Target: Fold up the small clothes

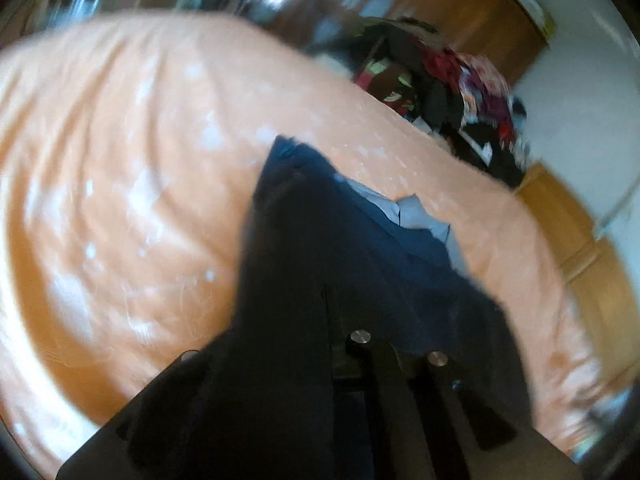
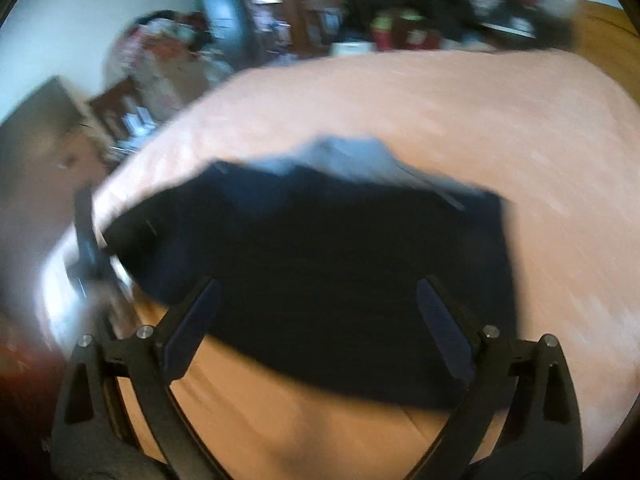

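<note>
Clothes: dark blue cloth (image 2: 320,272) lies on orange bed sheet (image 2: 500,128) | L gripper (image 1: 332,320) pinches cloth edge, lifts it | R gripper (image 2: 316,320) spread wide over cloth, holds nothing | pics blurry

Garment (image 2: 320,272) lies on the bed sheet (image 2: 500,128), directly ahead of the right gripper (image 2: 318,320), its near part between that gripper's spread fingers. Left gripper (image 1: 320,300) sits at the garment's left end, cloth draped over it. Clothes pile (image 1: 452,88) lies behind the bed's far edge.
</note>
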`<state>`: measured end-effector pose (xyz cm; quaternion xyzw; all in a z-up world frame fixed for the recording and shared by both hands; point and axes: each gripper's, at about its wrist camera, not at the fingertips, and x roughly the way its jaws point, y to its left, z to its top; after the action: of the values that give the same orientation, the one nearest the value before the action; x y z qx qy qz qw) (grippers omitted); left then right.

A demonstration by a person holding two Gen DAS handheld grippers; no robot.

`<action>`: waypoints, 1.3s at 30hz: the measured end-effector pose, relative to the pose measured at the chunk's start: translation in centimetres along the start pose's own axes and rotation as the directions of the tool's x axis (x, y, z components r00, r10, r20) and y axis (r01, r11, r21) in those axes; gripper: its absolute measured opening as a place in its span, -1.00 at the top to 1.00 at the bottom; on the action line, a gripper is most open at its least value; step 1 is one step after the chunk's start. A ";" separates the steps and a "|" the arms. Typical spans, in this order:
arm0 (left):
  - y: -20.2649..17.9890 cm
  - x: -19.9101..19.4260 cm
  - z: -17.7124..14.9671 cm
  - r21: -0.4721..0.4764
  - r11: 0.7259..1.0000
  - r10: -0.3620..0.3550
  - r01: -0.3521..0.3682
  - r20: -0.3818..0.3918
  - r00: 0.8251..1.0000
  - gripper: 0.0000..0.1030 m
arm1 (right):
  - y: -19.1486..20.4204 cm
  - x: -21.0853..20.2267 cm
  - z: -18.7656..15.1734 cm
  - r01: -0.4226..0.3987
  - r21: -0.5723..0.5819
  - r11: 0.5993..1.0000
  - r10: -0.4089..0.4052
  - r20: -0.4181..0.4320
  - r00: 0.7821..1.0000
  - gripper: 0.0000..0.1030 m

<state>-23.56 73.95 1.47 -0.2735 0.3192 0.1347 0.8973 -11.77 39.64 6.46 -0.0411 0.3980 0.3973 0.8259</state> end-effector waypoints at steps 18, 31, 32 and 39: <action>-15.2 0.2 -4.0 0.484 0.872 -0.080 0.068 0.004 0.997 0.87 | 2.1 19.5 8.4 -0.253 0.179 0.951 0.292 -0.246 0.924 0.50; -30.0 3.2 -8.6 0.610 0.733 -0.221 0.300 -0.204 0.954 0.73 | -11.8 12.0 4.9 -0.271 0.290 0.918 0.309 -0.095 0.946 0.74; -31.2 3.8 -9.0 0.612 0.725 -0.225 0.316 -0.223 0.949 0.69 | -12.7 12.1 4.6 -0.267 0.298 0.916 0.307 -0.099 0.946 0.74; -38.0 8.1 -13.8 0.603 0.686 -0.213 0.407 -0.368 0.905 0.64 | -19.0 12.7 1.3 -0.221 0.402 0.889 0.301 -0.148 0.942 0.74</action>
<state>-8.40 35.60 2.71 -0.0001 0.4127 -0.1821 0.8925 6.81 35.14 -6.15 0.1326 0.5528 0.4140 0.7109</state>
